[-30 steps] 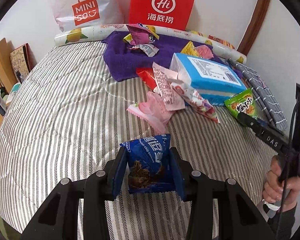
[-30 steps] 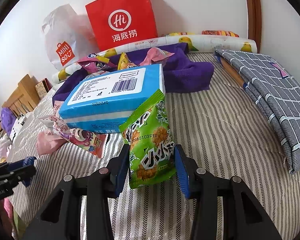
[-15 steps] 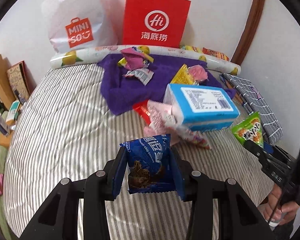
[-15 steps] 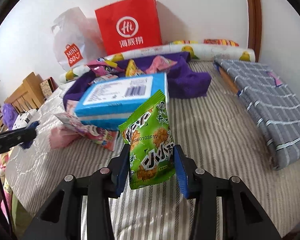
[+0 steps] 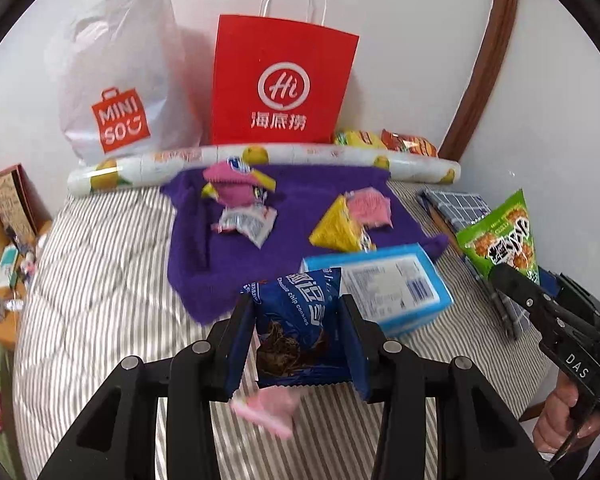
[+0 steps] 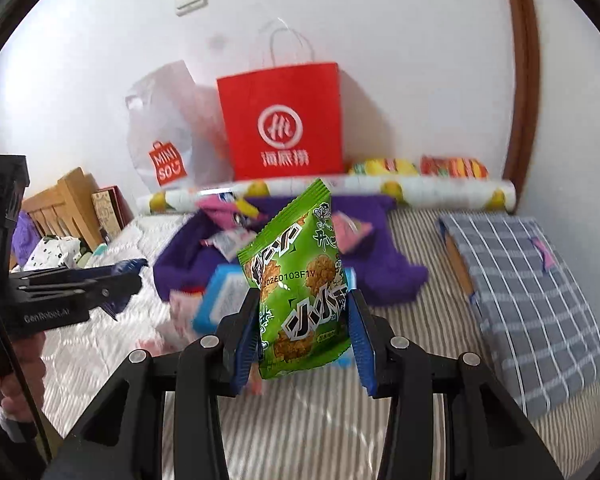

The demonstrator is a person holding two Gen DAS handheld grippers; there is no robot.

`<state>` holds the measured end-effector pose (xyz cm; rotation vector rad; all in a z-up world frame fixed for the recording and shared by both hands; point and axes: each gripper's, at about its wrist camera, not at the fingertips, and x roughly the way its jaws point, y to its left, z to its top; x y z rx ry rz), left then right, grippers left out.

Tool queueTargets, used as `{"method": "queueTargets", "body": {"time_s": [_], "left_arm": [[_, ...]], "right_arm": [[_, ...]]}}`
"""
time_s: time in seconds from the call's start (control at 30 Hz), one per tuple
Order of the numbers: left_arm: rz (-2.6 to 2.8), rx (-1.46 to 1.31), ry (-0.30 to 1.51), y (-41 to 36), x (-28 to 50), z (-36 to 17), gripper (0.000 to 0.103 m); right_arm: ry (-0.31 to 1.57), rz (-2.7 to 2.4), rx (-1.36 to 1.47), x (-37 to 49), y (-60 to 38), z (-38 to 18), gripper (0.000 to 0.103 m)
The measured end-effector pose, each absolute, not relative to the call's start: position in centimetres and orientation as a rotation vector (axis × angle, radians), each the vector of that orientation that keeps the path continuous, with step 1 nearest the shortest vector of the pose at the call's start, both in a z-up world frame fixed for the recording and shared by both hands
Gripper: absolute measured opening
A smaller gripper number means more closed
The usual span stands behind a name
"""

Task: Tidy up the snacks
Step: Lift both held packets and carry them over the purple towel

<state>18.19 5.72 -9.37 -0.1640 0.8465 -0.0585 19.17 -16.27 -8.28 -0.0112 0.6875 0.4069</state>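
Two handheld grippers are hovering above a striped bed (image 5: 100,264), each carrying a snack. The left gripper (image 5: 298,344) is clamping a blue chocolate chip cookie packet (image 5: 296,328) between its jaws, gripping it by the side edges with the packet standing upright. The right gripper (image 6: 302,332) is pinching a green snack packet (image 6: 300,280) the same way, its top seal tilting toward the wall. Both packets are hanging clear of the bedding, in front of a blue box (image 5: 396,288) and a purple towel (image 5: 204,248) strewn with more wrapped snacks. A red paper bag (image 5: 280,84) and a white plastic bag (image 5: 128,76) are standing against the wall behind.

The packets look light, puffy and crinkly, with slick foil that could be sliding under a loose pinch; the contents are probably brittle, so a firm squeeze across the middle risks crushing them. Holding by the lower sides or a flat seal appears the safer purchase.
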Motion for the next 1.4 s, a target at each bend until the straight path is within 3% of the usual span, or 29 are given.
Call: {"method": "queueTargets", "body": {"time_s": [0.7,1.4], "left_arm": [[-0.032,-0.15,0.852,8.0,30.1,-12.2,0.04],[-0.06,-0.175,0.895,8.5,30.3,-15.7,0.041]], "right_arm": [[0.675,0.408,-0.01,32.2,-11.0,-9.5,0.042],[0.748,0.365,0.007,33.9,-12.0,-14.2,0.042]]}}
